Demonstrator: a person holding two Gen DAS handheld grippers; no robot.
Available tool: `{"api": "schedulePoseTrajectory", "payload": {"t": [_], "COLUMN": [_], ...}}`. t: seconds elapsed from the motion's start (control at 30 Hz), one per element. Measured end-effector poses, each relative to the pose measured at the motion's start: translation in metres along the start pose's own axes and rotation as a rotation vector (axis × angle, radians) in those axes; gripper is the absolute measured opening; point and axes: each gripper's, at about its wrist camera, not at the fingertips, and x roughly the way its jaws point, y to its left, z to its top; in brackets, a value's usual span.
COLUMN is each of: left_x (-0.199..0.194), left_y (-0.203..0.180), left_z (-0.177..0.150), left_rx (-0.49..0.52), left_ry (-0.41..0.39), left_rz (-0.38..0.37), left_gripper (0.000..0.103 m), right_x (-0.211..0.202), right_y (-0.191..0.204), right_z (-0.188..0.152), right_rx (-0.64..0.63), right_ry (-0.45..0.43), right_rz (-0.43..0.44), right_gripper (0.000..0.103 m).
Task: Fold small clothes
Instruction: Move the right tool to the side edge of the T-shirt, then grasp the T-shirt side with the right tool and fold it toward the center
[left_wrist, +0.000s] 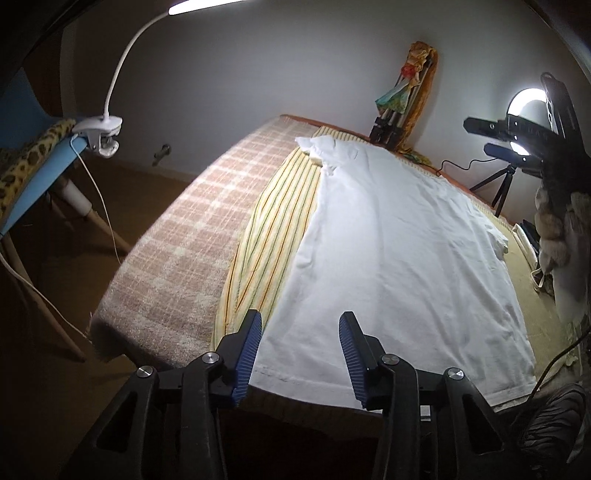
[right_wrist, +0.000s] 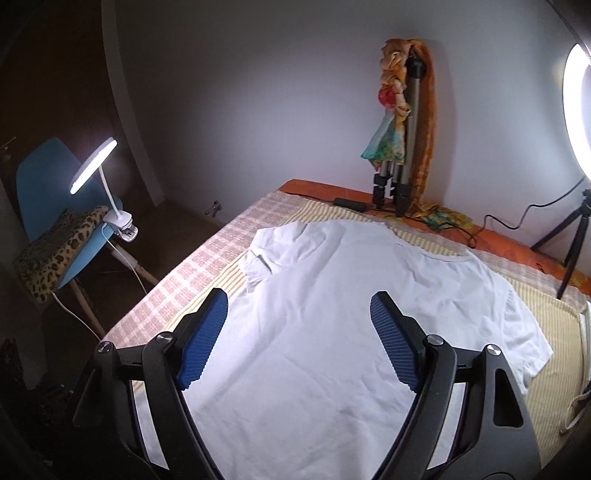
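Claw (right_wrist: 297, 339) over shirt (right_wrist: 332, 295), tripod (right_wrist: 397, 177) beyond

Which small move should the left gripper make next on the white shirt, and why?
Probably lower the left gripper onto the white T-shirt hem and close. The shirt lies flat, unfolded, its bottom edge sits just between the open fingers, and nothing is gripped yet.

Open room above flat white cotton T-shirt (right_wrist: 332, 314). Blocked at far edge by folded silver tripod (right_wrist: 397, 177). Black ring-light stand (right_wrist: 570, 236) at right.
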Motion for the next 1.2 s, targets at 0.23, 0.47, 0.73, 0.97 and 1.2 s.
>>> {"api": "schedulePoseTrajectory", "payload": {"t": [0.23, 0.47, 0.73, 0.97, 1.2], "left_x": [0.023, 0.042, 0.044, 0.044, 0.043], "left_y": [0.008, 0.008, 0.005, 0.012, 0.012], "left_z": [-0.008, -0.014, -0.011, -0.006, -0.003], "left_rx": [-0.021, -0.009, 0.030, -0.016, -0.028], "left_ry": [0.080, 0.125, 0.098, 0.106, 0.108], "left_rz": [-0.010, 0.005, 0.030, -0.023, -0.062], "left_gripper": [0.040, 0.039, 0.018, 0.000, 0.000], "right_x": [0.073, 0.141, 0.213, 0.273, 0.305], "right_y": [0.012, 0.024, 0.040, 0.054, 0.052], "right_z": [0.026, 0.044, 0.052, 0.056, 0.055], "right_rx": [0.030, 0.022, 0.036, 0.007, -0.003], "right_ry": [0.095, 0.164, 0.239, 0.296, 0.330], "right_rz": [0.062, 0.057, 0.065, 0.041, -0.001], "right_gripper": [0.066, 0.066, 0.066, 0.066, 0.066]}}
